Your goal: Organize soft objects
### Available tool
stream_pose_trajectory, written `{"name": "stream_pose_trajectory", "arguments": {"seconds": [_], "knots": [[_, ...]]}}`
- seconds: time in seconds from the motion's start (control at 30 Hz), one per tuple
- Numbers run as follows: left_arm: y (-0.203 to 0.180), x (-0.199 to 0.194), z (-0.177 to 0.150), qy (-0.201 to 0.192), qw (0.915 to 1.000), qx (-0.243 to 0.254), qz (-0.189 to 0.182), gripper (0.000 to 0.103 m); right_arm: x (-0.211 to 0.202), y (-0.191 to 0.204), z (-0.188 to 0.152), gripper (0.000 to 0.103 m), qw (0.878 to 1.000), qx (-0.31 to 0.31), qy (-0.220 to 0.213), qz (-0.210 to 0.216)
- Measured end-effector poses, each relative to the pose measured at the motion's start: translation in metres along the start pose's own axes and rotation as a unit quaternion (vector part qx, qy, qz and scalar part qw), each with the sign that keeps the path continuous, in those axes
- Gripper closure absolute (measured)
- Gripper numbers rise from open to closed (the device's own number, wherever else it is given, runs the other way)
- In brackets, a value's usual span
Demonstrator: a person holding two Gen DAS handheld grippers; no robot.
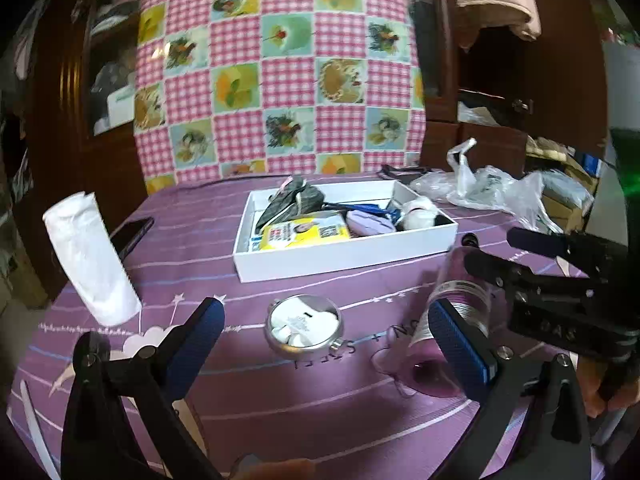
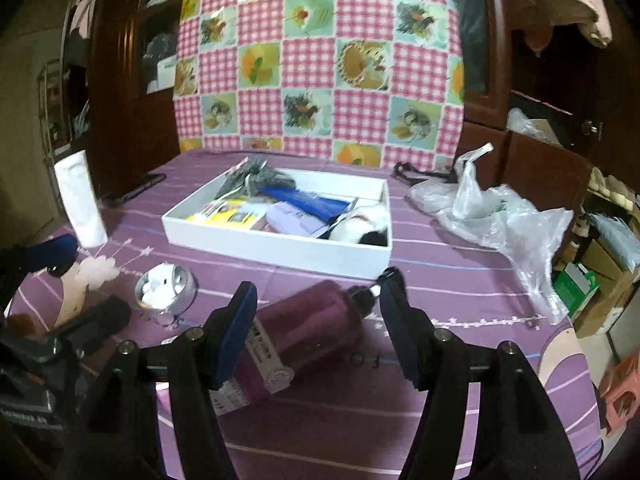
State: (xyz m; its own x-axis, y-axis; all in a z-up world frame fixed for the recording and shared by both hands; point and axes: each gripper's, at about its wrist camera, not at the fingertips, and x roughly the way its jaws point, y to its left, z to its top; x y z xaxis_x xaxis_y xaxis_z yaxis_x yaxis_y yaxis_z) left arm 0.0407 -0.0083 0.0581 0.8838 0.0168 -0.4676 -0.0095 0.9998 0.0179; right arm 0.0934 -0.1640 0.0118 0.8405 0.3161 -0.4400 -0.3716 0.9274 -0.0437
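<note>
Standing at the far left of the purple-covered surface point(image 1: 280, 392) is an upright white roll point(image 1: 90, 258), with a dark phone point(image 1: 130, 234) lying just behind it. Nearer the middle, the left gripper point(image 1: 324, 332) hovers with its jaws spread wide and nothing between them; a round silver tin point(image 1: 304, 326) with white contents sits on the surface in line with the gap. Beyond it rests the white tray point(image 1: 344, 258), already holding the soft objects: a dark grey fabric piece point(image 1: 292, 202), a yellow packet point(image 1: 306, 232), a lilac pouch point(image 1: 368, 222), something blue point(image 2: 316, 200) and a black-and-white plush point(image 2: 364, 224) in its right end. To the right of the tin a purple bottle point(image 2: 308, 332) lies on its side, cap pointing toward the tray. The right gripper point(image 2: 316, 320) is over this bottle with its jaws apart on either side of it; whether the pads touch it cannot be told. Crumpled clear plastic bags point(image 2: 500, 220) lie at the far right of the surface, and a checked pink cloth point(image 1: 276, 68) hangs behind everything.
</note>
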Motion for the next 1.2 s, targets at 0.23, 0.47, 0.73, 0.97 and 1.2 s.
{"name": "stream_pose_trajectory", "arguments": {"seconds": [0.23, 0.47, 0.73, 0.97, 1.2], "knots": [[0.0017, 0.0028, -0.0016, 0.010, 0.9999, -0.006, 0.005, 0.000, 0.0025, 0.0034, -0.0005, 0.038, 1.000, -0.008, 0.007, -0.001], [0.0050, 0.0025, -0.0016, 0.012, 0.9998, -0.016, 0.003, 0.000, 0.0078, 0.0003, -0.0004, 0.038, 1.000, 0.001, 0.021, 0.001], [0.0039, 0.0016, -0.0022, 0.012, 0.9998, -0.016, 0.000, 0.000, 0.0068, -0.0002, -0.0007, 0.038, 1.000, 0.002, 0.019, -0.003], [0.0017, 0.0035, -0.0028, 0.019, 0.9997, -0.009, 0.011, 0.000, 0.0070, -0.0013, -0.0004, 0.038, 1.000, 0.005, 0.020, -0.008], [0.0017, 0.0037, -0.0026, 0.018, 0.9998, -0.008, 0.010, 0.000, 0.0071, -0.0017, -0.0007, 0.038, 1.000, 0.005, 0.021, -0.004]]}}
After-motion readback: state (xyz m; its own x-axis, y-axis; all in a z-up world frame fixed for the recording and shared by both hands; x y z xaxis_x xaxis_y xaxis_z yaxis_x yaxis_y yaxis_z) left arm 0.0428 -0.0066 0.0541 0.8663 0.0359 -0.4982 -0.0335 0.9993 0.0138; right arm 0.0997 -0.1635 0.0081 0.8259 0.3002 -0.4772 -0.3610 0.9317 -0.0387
